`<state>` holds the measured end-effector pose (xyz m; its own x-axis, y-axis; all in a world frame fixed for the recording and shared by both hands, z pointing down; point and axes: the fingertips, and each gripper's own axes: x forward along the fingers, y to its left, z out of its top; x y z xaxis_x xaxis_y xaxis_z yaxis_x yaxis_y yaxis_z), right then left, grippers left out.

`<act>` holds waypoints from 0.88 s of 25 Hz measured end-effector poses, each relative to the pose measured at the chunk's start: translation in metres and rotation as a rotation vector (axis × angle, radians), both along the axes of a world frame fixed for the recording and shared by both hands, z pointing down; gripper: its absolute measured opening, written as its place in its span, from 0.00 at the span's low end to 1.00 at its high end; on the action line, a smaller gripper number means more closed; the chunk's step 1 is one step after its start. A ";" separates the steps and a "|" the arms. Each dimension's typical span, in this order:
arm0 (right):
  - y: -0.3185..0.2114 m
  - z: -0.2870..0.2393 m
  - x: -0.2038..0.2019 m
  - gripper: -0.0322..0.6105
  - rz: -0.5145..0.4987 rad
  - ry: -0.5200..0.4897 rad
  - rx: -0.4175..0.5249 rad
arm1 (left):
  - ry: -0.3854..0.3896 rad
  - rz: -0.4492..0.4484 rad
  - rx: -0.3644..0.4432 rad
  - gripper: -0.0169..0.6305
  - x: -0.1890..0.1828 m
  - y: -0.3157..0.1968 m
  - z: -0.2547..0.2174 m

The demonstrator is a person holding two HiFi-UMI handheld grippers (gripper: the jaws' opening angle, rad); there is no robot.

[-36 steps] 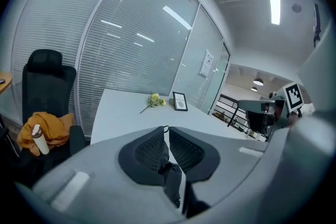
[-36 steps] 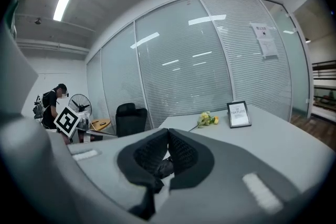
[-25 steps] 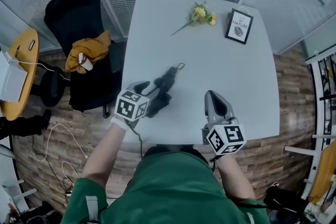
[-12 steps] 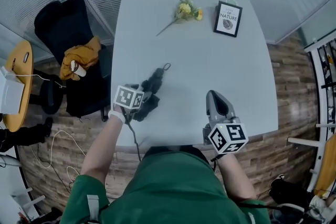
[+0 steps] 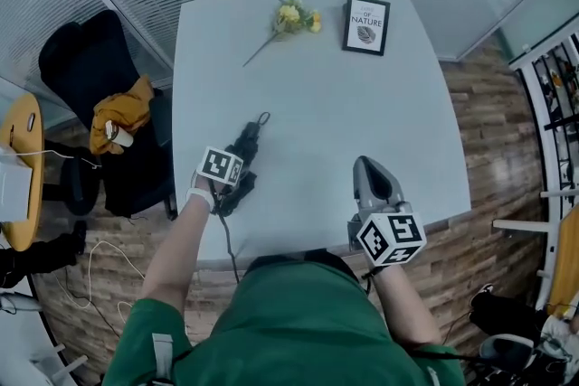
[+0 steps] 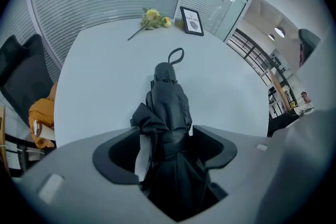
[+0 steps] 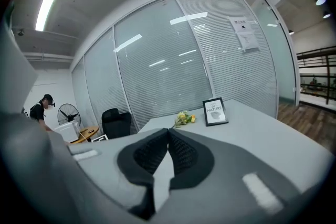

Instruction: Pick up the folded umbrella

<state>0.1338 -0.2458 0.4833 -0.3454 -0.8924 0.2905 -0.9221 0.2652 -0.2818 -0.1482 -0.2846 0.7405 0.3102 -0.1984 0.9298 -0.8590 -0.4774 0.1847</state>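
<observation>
The folded black umbrella (image 5: 246,145) lies on the white table (image 5: 362,104) near its front left, with its wrist loop pointing away from me. My left gripper (image 5: 231,181) points steeply down over the umbrella's near end. In the left gripper view the umbrella (image 6: 168,102) runs between the jaws of that gripper (image 6: 167,134), which have just been opening and stand wide; a strip of table shows beside the left pad, so nothing is clamped. My right gripper (image 5: 364,167) hovers over the table's front right, shut and empty, its tips (image 7: 168,134) touching.
A yellow flower sprig (image 5: 289,16) and a small framed print (image 5: 365,24) sit at the table's far end. A black office chair (image 5: 77,59) with an orange cloth (image 5: 118,108) stands to the left, beside a round yellow side table (image 5: 18,167). Glass walls with blinds lie behind.
My left gripper has dropped and tipped downward onto the umbrella's near end, now straddling it. The umbrella has not moved on the table. The right gripper stays shut.
</observation>
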 end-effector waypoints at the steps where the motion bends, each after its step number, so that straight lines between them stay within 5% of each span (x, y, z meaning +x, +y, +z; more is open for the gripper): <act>1: 0.001 0.000 0.003 0.05 0.005 0.001 -0.001 | -0.006 0.003 -0.008 0.51 0.001 0.000 0.003; 9: 0.010 -0.002 0.014 0.05 0.029 -0.010 0.001 | -0.018 -0.007 0.001 0.45 0.008 0.000 0.008; 22: 0.014 -0.011 -0.008 0.05 -0.026 -0.010 0.019 | 0.201 -0.112 0.197 0.41 0.011 0.009 -0.043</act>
